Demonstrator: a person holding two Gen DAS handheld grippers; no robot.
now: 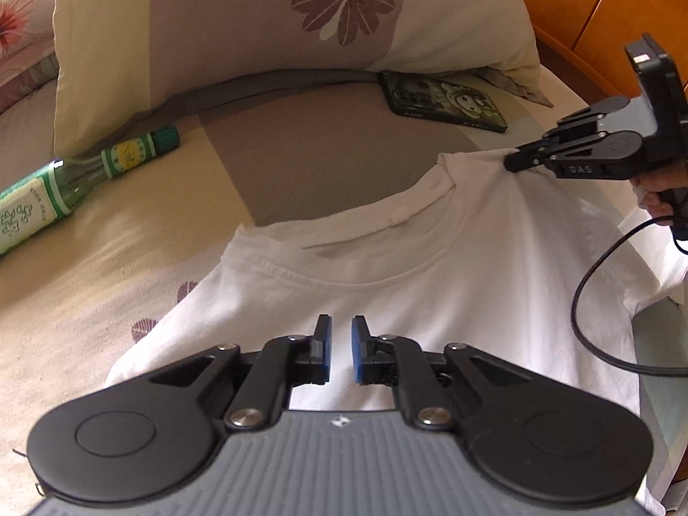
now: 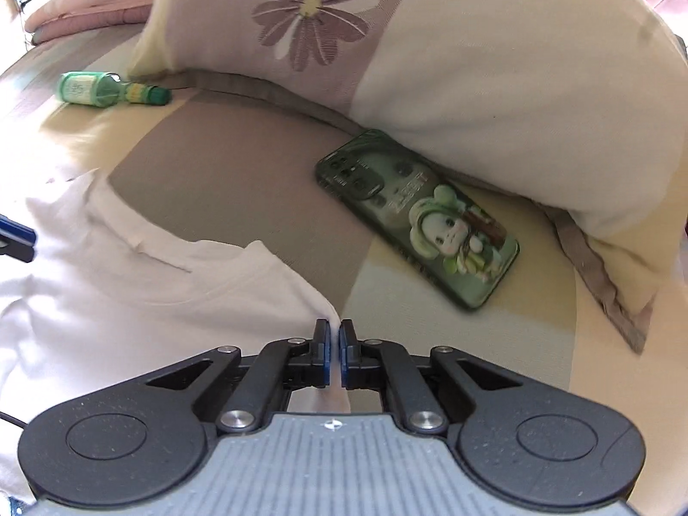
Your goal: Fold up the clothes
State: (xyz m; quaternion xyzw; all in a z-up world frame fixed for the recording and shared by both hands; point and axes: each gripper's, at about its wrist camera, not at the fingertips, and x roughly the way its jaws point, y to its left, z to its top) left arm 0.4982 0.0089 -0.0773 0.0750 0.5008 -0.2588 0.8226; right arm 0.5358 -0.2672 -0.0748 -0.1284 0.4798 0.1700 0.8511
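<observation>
White T-shirt [image 1: 387,292] flat on bed [image 1: 86,258], collar pointing away toward pillow [image 1: 258,21]; left hand-held gripper [image 1: 341,350] nearly closed over its chest, right hand-held gripper [image 2: 334,352] pinching shoulder; only left view shows cable [image 1: 602,301].

The right tool [image 1: 522,159] sits at the right side of the left wrist view. Its black body has small pale letters on it that look like "DAS".

A phone case [image 1: 447,101] lies in the upper middle of that view. It has small letters along its near edge, but they are too tiny and blurred to read. In the right wrist view the same phone case [image 2: 419,219] has big pale letters on its back, and they are blurred too.

The green bottle [image 1: 64,180] at the left has labels with writing on them. That writing cannot be read.
</observation>
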